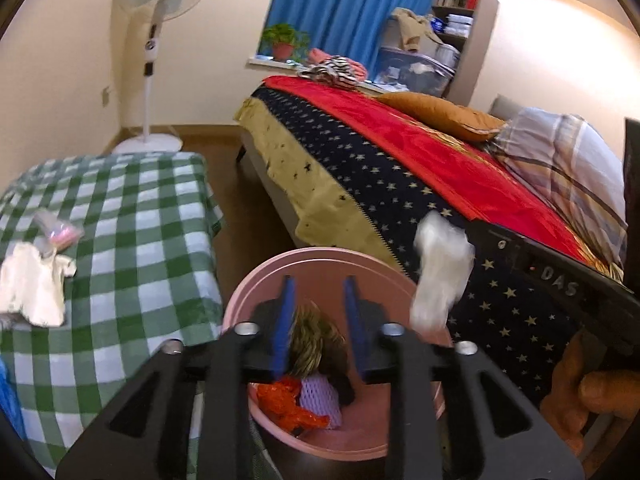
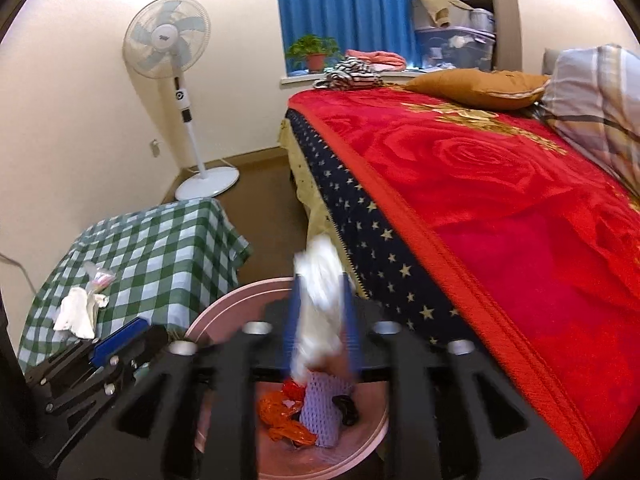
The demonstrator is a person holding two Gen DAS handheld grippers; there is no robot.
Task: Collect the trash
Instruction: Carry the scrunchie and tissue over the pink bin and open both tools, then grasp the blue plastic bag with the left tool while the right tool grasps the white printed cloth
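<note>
Trash partly collected: pink bin (image 2: 224, 300) is holding wrappers, right gripper (image 2: 320, 320) jaws are pinching white tissue (image 2: 320, 280) above it, left gripper (image 1: 318, 320) jaws are gaping empty, crumpled paper (image 1: 32, 288) and small wrapper (image 1: 60, 232) are waiting on desk (image 1: 140, 208)

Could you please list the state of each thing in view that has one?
Right claw: closed on white tissue, above the bin.
Left claw: open, empty.
Pink bin: uncovered, holding trash.
Crumpled tissue: lying on checkered table.
Fan: blades look still.

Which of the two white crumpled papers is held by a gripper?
The white paper between the fingers of the right gripper, above the pink bin. The other white paper lies untouched on the green checked tablecloth.
</note>
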